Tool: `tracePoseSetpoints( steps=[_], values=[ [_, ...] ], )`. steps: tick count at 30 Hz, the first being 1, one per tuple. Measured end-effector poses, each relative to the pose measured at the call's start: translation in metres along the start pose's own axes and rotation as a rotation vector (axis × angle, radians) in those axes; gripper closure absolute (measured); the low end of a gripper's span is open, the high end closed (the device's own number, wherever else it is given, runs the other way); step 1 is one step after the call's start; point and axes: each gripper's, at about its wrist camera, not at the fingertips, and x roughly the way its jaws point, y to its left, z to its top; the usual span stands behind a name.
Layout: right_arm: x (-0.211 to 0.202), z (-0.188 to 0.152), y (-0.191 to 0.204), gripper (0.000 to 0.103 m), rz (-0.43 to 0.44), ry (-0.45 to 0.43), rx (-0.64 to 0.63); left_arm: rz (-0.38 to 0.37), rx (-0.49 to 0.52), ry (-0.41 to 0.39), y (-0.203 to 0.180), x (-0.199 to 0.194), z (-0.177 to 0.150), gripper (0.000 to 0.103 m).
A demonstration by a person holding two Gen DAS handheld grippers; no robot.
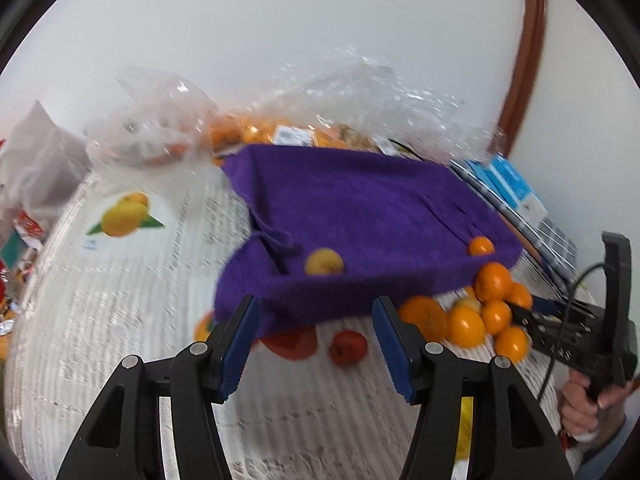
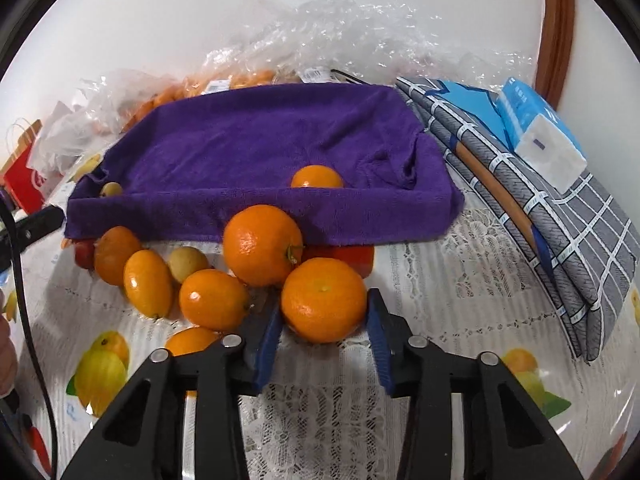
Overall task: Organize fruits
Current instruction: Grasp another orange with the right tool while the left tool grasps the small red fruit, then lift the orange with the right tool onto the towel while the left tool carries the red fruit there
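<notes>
A tray draped in a purple towel holds a small orange and a yellowish fruit. Several oranges lie piled on the tablecloth against its front edge. My right gripper is shut on the nearest mandarin, with a blue pad pressing each side. In the left wrist view the tray is blurred, and my left gripper hangs open before its near edge with nothing between its fingers. A red fruit lies just beyond it. The right gripper reaches into the orange pile.
Crumpled clear plastic bags of oranges sit behind the tray by the white wall. A folded grey checked cloth and a blue tissue pack lie to the right. A red paper bag stands far left. A lace tablecloth covers the table.
</notes>
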Motion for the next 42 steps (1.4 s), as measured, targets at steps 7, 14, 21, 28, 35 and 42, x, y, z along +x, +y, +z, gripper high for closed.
tracePoseSetpoints(
  steps=[7, 14, 21, 28, 35, 42],
  values=[
    [-0.011, -0.004, -0.017, 0.063, 0.039, -0.043, 0.079, -0.018, 0.034, 0.081, -0.011, 0.016, -0.01, 0.047],
    [-0.011, -0.003, -0.014, 0.063, 0.063, -0.04, 0.065, -0.008, 0.047, 0.118, -0.018, 0.027, -0.013, 0.055],
    [-0.011, -0.002, -0.013, 0.063, 0.06, -0.037, 0.061, -0.019, 0.045, 0.13, -0.022, 0.034, -0.013, 0.078],
    [-0.015, -0.003, -0.017, 0.063, 0.074, -0.057, 0.074, -0.044, 0.029, 0.103, -0.019, 0.028, -0.012, 0.079],
    [-0.019, -0.003, -0.019, 0.063, 0.098, -0.079, 0.087, -0.055, 0.004, 0.075, -0.013, 0.022, -0.008, 0.079],
    [-0.024, -0.003, -0.025, 0.063, 0.112, -0.102, 0.117, -0.093, -0.032, 0.023, -0.008, 0.009, -0.002, 0.079]
  ],
)
